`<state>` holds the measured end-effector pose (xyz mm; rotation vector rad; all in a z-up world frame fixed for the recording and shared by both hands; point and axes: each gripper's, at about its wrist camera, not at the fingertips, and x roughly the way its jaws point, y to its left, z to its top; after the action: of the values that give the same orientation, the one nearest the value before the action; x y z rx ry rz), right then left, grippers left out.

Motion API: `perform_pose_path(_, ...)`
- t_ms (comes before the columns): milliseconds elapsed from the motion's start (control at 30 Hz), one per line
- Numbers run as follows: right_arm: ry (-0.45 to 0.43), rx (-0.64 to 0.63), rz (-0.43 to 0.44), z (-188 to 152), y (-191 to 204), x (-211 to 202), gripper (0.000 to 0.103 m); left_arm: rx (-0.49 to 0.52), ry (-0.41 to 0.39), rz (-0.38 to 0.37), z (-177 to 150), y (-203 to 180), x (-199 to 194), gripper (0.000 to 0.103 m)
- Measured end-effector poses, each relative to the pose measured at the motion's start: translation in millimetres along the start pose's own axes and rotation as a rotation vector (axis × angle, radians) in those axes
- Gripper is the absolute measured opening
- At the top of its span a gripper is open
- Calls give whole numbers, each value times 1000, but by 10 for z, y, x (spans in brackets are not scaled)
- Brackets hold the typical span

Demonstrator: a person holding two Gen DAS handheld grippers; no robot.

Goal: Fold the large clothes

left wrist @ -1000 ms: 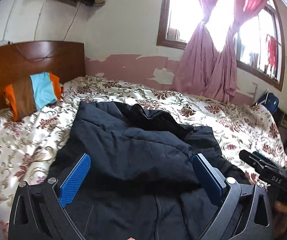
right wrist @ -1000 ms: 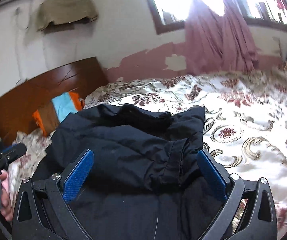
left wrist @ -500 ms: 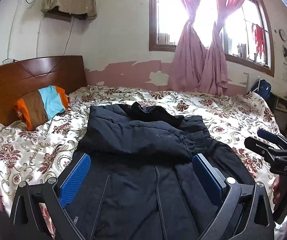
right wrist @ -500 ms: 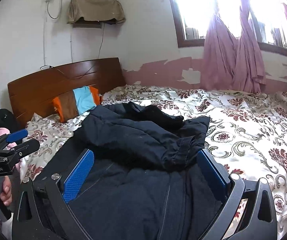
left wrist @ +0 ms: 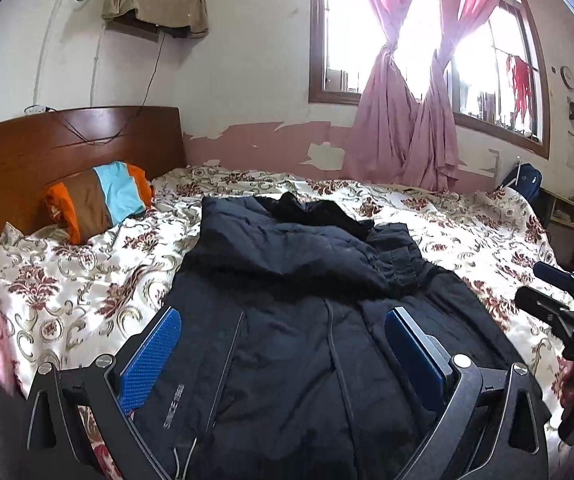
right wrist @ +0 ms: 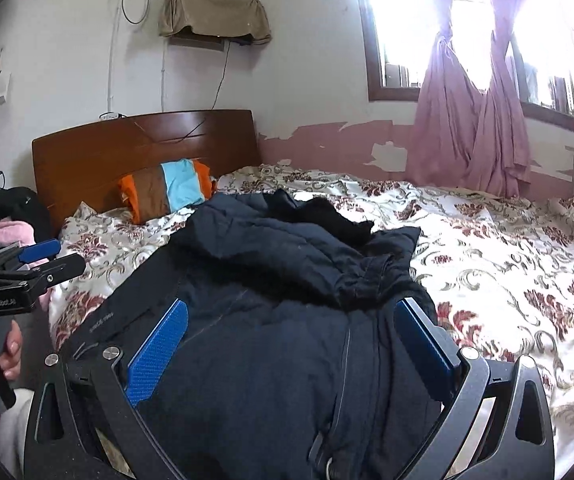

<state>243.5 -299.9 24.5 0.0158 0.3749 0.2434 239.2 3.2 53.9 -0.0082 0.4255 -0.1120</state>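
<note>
Sleeves lie folded across the dark jacket — bottom half not yet folded up; my left gripper and right gripper both gape wide, empty.

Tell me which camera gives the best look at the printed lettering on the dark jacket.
The left wrist view. There the lettering sits large on the dark jacket, just beside the left gripper's blue pad, though still not readable. The right wrist view shows the same print small, near the jacket's left edge, beyond the right gripper.
</note>
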Motion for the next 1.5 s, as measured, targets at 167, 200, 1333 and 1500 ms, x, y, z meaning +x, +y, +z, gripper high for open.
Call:
perform_pose_path(167, 45, -8, -2, -162, -38, -36, 101, 9, 52, 0, -195, 43, 20, 103)
perform_pose_path(200, 60, -8, 6, -188, -51, -20, 101, 9, 65, -1, -238, 50, 26, 103)
perform_pose_path(1333, 381, -472, -39, -1302, 526, -113, 101, 159, 316, -98, -1272, 4, -192, 103)
perform_pose_path(1500, 329, -444, -89, -1217, 565, -89, 101, 187, 358, -90, -1336, -27, -162, 103)
